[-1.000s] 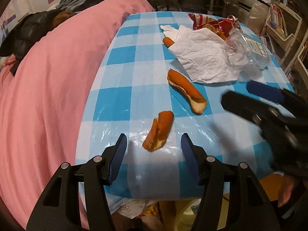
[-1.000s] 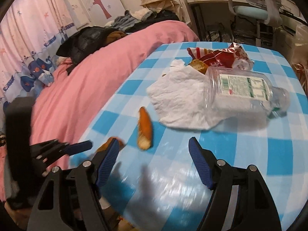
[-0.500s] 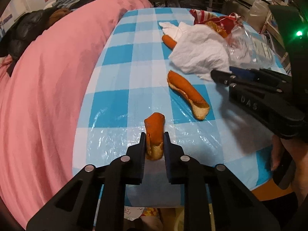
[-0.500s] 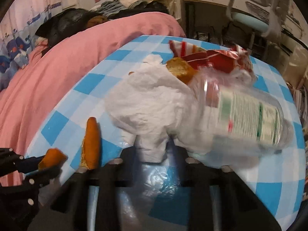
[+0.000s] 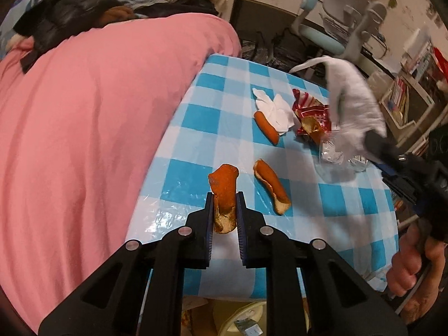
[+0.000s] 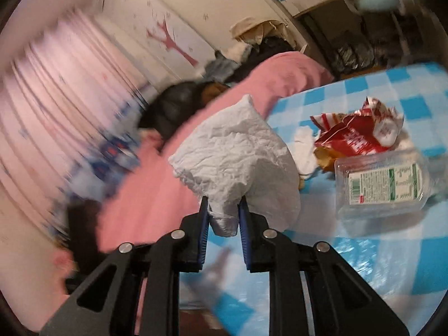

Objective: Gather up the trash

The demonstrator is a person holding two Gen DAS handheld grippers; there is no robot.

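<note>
Orange peel (image 5: 224,193) is pinched in the left gripper (image 5: 224,196), lifted off the checked table (image 5: 224,106). Right gripper (image 6: 223,204) is still closing, pads squeezing a crumpled white tissue (image 6: 238,151) held up in the air. Two more peels (image 5: 271,186), a red wrapper (image 6: 361,137) and a plastic bottle (image 6: 383,182) lie on the table.

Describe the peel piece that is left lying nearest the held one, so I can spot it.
On the blue-checked table, look just right of the left gripper. The loose orange peel lies flat there, long and curled, unlike the clamped peel.
</note>
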